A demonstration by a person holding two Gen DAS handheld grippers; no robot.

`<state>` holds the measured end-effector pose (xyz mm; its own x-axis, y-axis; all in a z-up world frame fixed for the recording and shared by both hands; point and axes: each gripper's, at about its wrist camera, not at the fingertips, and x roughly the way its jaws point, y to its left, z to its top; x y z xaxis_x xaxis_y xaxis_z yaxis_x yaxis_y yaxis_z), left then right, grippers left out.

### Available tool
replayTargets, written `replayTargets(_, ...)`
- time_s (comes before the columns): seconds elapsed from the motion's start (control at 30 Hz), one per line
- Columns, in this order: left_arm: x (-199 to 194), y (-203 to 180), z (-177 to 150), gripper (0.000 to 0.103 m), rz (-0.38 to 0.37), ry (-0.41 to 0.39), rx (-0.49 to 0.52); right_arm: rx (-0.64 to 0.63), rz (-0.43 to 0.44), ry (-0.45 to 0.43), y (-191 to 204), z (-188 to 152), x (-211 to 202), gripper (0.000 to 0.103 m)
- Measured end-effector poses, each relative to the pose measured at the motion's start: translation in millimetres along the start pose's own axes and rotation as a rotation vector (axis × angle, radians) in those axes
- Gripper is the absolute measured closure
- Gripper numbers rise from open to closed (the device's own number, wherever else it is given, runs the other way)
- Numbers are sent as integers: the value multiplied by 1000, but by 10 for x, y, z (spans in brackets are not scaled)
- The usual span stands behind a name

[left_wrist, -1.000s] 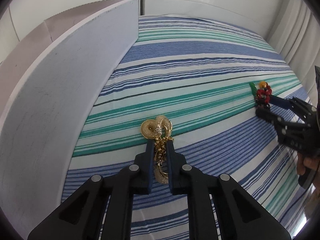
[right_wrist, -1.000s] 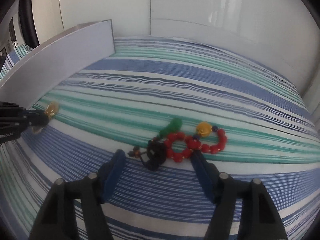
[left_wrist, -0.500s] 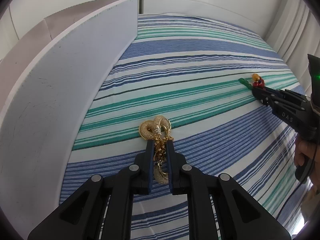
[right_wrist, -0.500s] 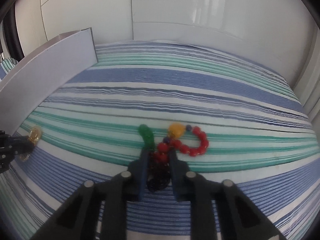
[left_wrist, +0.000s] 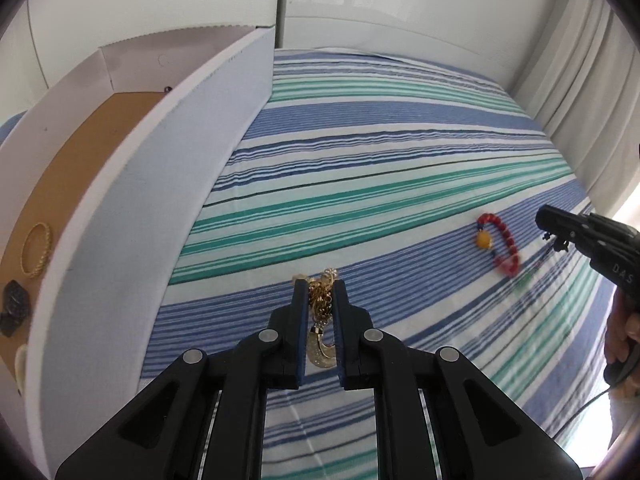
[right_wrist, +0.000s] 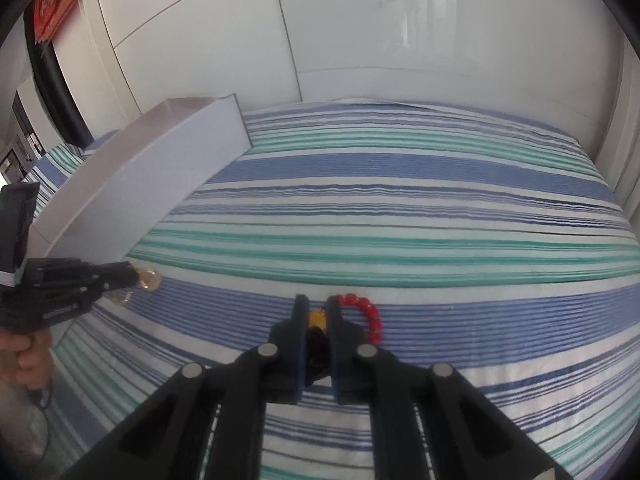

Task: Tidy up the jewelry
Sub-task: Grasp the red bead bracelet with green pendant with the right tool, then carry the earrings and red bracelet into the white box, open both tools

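Observation:
My left gripper (left_wrist: pixel 319 287) is shut on a gold chain necklace (left_wrist: pixel 321 305) with a gold pendant hanging between the fingers, lifted above the striped cloth; it also shows in the right wrist view (right_wrist: pixel 132 278). My right gripper (right_wrist: pixel 317 303) is shut on the dark tassel end (right_wrist: pixel 316 346) of a red bead bracelet (right_wrist: pixel 366 314) with a yellow bead; in the left wrist view it (left_wrist: pixel 546 220) holds the bracelet (left_wrist: pixel 502 246) hanging just above the cloth. A white box (left_wrist: pixel 132 200) stands at the left.
The box holds a gold bangle (left_wrist: pixel 37 249), a dark brooch (left_wrist: pixel 14 308) and a pale piece at its near end. A striped blue, green and white cloth (left_wrist: pixel 400 152) covers the table. White wall panels stand behind, curtains at right.
Both grippers have risen with their jewelry. The right gripper shut on the bracelet's tassel and lifted it off the cloth. The left view now looks down into the box.

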<state>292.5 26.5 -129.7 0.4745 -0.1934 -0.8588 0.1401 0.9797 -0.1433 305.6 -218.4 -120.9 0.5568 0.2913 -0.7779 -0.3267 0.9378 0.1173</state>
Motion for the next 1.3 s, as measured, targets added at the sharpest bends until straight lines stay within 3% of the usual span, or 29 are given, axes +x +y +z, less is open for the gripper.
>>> replayTargets(0.1,-178,-7,-4,94,-1,-12,-2,18,24,5,4,18,-147,94)
replayTargets(0.23,-329,10,-33,94,0,-26,-16,-15,-20,2,-13,49,-203,94)
replayTargets(0.57,-381,92,-138,94,8,-17,-31,32,24,60,8,135,85,94)
replayTargets(0.73,-317,135,-174,94,-3,-6,-55,-40,-38,90,103,40,385,93)
replayTargets(0.8,-294,127,-198,94,-8,0,-56,-76,-98,104,139,-29,539,77)
replayTargets(0.83,-290,118,-212,94,-9,2,-54,-73,-111,108,145,-62,573,56)
replayTargets(0.87,-291,117,-224,94,-9,6,-52,-64,-109,106,147,-90,583,51)
replayTargets(1.03,-264,115,-264,94,-13,16,-53,-90,-95,120,229,-263,587,50)
replayTargets(1.1,-239,101,-261,94,-19,20,-54,-90,-109,146,230,-296,693,50)
replayTargets(1.17,-229,79,-263,94,-21,21,-51,-38,-106,118,166,-273,716,50)
replayTargets(1.2,-226,69,-267,94,-21,21,-49,-28,-120,117,152,-254,729,55)
replayTargets(1.23,-228,61,-270,94,-19,23,-47,-41,-160,126,148,-222,756,85)
replayTargets(1.27,-231,56,-270,94,-18,24,-46,-49,-160,133,157,-199,775,93)
replayTargets(1.3,-234,65,-272,94,-17,26,-45,-57,-156,152,162,-180,783,93)
